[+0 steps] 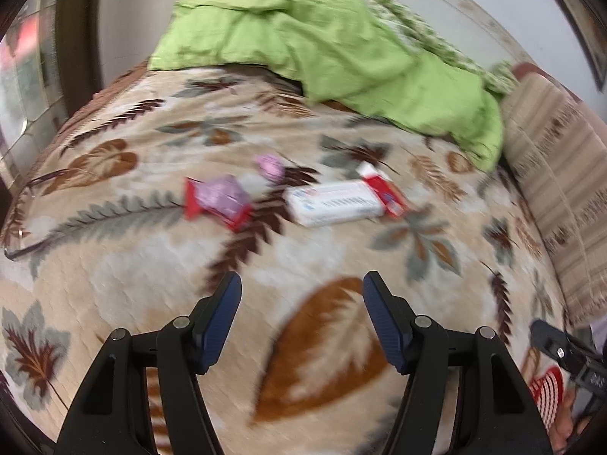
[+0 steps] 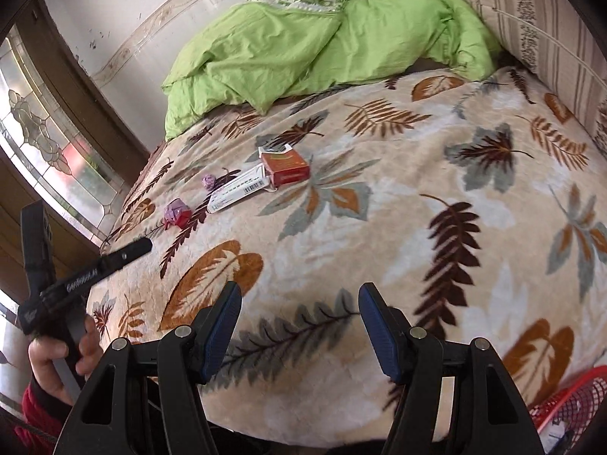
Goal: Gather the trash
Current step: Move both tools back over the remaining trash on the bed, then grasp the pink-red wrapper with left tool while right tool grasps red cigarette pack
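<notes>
Several pieces of trash lie on a leaf-patterned blanket (image 1: 132, 258). A red and purple wrapper (image 1: 218, 201) is at left, a crumpled purple paper ball (image 1: 270, 167) behind it, a long white box with a barcode (image 1: 334, 203) and an open red carton (image 1: 385, 189) to the right. In the right wrist view they show as wrapper (image 2: 176, 213), ball (image 2: 209, 181), white box (image 2: 239, 189) and red carton (image 2: 284, 167). My left gripper (image 1: 302, 284) is open and empty, short of the trash. My right gripper (image 2: 299, 294) is open and empty, farther back.
A green duvet (image 1: 315, 49) is heaped at the bed's far end (image 2: 322, 49). A striped cushion (image 1: 561, 174) lines the right side. A red mesh basket (image 2: 569, 402) is at the lower right (image 1: 546, 394). A stained-glass window (image 2: 41, 136) is at left.
</notes>
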